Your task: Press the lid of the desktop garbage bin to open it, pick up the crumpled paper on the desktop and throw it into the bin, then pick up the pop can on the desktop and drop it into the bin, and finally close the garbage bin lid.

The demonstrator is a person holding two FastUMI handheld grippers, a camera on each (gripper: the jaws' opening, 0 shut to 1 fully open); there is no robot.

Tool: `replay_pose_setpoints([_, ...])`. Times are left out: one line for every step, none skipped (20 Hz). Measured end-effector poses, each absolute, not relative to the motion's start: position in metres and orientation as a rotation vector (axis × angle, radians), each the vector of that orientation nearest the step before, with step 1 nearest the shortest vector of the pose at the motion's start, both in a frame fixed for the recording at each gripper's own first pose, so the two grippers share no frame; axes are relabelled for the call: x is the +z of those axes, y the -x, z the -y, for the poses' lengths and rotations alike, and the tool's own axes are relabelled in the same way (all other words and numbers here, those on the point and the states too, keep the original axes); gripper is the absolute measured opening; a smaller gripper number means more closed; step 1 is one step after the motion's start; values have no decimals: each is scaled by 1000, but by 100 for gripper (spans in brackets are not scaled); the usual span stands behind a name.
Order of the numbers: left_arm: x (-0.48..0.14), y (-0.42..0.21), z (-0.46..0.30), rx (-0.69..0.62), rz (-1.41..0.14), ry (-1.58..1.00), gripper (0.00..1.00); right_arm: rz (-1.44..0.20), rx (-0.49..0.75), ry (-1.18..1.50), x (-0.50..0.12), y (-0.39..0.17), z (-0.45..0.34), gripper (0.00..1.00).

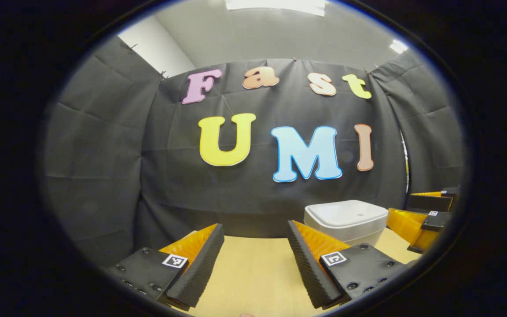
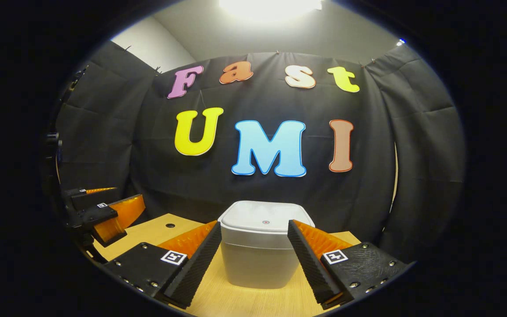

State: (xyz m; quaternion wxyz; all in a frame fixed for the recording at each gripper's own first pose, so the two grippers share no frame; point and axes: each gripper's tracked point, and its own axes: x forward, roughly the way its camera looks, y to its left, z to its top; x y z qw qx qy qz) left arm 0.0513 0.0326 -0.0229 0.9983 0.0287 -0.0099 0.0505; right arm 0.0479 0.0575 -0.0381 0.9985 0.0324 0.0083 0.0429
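Where black cloth (image 2: 104, 145) backs it, the wooden desktop (image 2: 253, 299) bears a closed bin (image 2: 258, 259).

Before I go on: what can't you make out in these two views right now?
- Bin inside: lid is down in the right gripper view.
- Bin's lower right side in the left gripper view: cut off by the left gripper finger.
- Lid's small centre mark: too small to tell what it is.
- Table near edge: cut off below both grippers.

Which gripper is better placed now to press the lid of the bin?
The right gripper, I think. The bin stands straight ahead between its open fingers, its lid shut. For the left gripper, the bin sits off to one side, with bare table ahead.
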Motion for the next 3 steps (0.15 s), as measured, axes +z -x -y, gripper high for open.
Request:
replay_pose_setpoints([-23,-52,-33,92,19,-60,96,-15,81,-68,-36,-48,-59,96])
replay_pose_setpoints([-21,-52,-33,83,21,-61,94,-18,79,-68,-36,-49,-62,96])
replay_pose_setpoints([-20,-52,-34,76,25,-61,94,-21,79,-65,-36,-48,-65,96])
